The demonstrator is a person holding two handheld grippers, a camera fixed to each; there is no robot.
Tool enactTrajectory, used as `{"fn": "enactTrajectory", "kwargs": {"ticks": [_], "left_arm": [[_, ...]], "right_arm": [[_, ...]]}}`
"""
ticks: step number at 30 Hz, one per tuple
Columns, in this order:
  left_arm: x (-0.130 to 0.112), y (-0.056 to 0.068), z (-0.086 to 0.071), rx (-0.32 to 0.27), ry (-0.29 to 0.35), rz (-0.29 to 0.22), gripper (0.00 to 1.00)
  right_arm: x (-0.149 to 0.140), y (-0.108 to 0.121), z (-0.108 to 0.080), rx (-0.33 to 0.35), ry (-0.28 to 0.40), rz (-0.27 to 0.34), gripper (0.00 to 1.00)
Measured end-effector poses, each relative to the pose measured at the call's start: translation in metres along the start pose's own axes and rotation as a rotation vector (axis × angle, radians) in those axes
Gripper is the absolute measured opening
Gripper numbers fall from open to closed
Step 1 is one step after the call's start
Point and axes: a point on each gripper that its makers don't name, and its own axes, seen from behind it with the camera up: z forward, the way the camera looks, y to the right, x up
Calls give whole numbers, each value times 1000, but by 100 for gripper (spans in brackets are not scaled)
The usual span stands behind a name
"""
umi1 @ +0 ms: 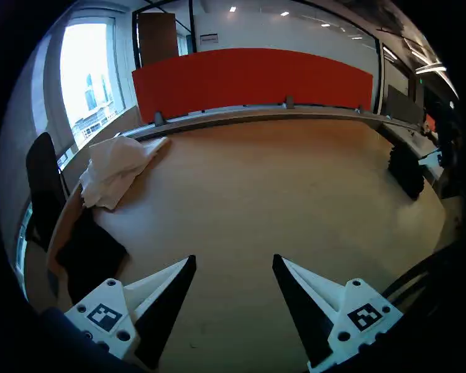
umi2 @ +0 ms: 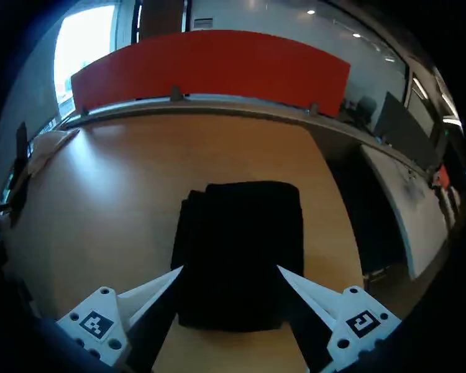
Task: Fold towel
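Observation:
A black towel (umi2: 239, 248), folded into a thick rectangle, lies flat on the wooden table (umi2: 127, 186) near its right edge. My right gripper (umi2: 230, 268) is open just over the towel's near half, one finger along each side, and I see no grip on it. Far off at the table's left end lies a crumpled white towel (umi2: 46, 146). In the left gripper view that white towel (umi1: 112, 166) is bunched at the far left. My left gripper (umi1: 233, 261) is open over bare tabletop (umi1: 264, 186), with nothing between its fingers.
A red divider (umi1: 251, 81) runs along the table's far edge. A dark cloth (umi1: 87, 255) hangs at the left edge beside a black chair (umi1: 43, 180). A dark lumpy object (umi1: 407, 171) sits at the right edge. Another desk (umi2: 407, 205) stands to the right.

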Motion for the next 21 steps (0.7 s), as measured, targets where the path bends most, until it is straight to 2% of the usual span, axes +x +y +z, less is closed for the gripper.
{"fn": "enactTrajectory", "kwargs": {"ticks": [9,21], "left_arm": [[0,-3,4,6,4,-13,91],[1,-2,7,8,7,-27,91]], "right_arm": [[37,2,-17,-41,156,71,96],[82,11,-43,-153,389,89,96]]}}
